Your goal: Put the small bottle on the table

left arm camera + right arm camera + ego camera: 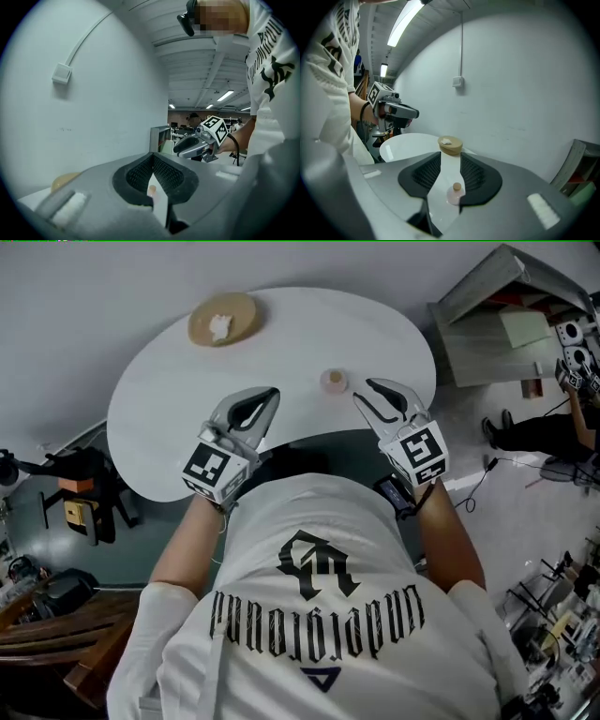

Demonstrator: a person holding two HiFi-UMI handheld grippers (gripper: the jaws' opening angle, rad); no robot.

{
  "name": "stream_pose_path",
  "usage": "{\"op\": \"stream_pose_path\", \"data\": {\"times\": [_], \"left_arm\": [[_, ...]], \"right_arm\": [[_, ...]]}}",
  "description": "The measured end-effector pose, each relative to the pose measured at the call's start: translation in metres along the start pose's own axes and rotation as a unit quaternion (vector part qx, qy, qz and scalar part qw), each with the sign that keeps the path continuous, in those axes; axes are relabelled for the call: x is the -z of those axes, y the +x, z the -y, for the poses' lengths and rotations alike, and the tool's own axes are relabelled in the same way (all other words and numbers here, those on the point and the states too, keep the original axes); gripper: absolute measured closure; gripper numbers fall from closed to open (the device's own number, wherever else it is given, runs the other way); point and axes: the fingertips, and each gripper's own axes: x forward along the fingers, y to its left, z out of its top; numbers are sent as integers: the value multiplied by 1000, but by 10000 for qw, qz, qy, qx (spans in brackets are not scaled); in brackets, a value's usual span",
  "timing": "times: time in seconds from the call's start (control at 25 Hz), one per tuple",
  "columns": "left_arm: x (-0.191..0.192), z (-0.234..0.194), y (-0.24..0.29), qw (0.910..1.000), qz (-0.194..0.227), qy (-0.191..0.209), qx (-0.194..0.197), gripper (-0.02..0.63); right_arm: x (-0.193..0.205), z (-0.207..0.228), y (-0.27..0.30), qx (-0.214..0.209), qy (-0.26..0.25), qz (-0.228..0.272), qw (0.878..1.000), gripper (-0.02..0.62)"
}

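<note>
A tan round dish bearing a white lump sits close to the grey wall, where a small box hangs below a thin conduit. A grey cabinet, its lid raised, stands on the floor at right. A strip light glows overhead.

Head view steeply overhead; others low across table

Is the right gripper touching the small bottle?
Apart. Head view shows bare table between the right gripper and the small bottle; right gripper view shows its jaws clear of it.
</note>
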Motion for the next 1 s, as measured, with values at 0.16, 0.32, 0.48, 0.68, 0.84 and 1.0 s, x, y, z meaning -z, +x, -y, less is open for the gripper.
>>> {"op": "stream_pose_path", "data": {"times": [0.16,0.32,0.48,0.68,0.84,1.0], "left_arm": [[-10,6,-9,9999,76,45,-73,600],[-17,15,-24,9997,162,0,-175,600],[-20,12,-38,9997,155,100,-183,600],[-25,-1,-61,9993,270,-10,-254,600],[-30,-4,-77,9992,391,78,-101,600],[-38,7,-99,9986,449,106,255,600]], "right_arm": [[-14,-4,-2,-14,-52,105,9999,478],[-23,-19,-6,-120,-76,234,9996,504],[-31,-32,-10,-123,-187,316,9992,545],[-37,-50,-12,-25,-221,339,9992,594],[-48,-75,-13,68,-291,300,9991,594],[-57,-97,-19,225,-63,391,9990,594]]}}
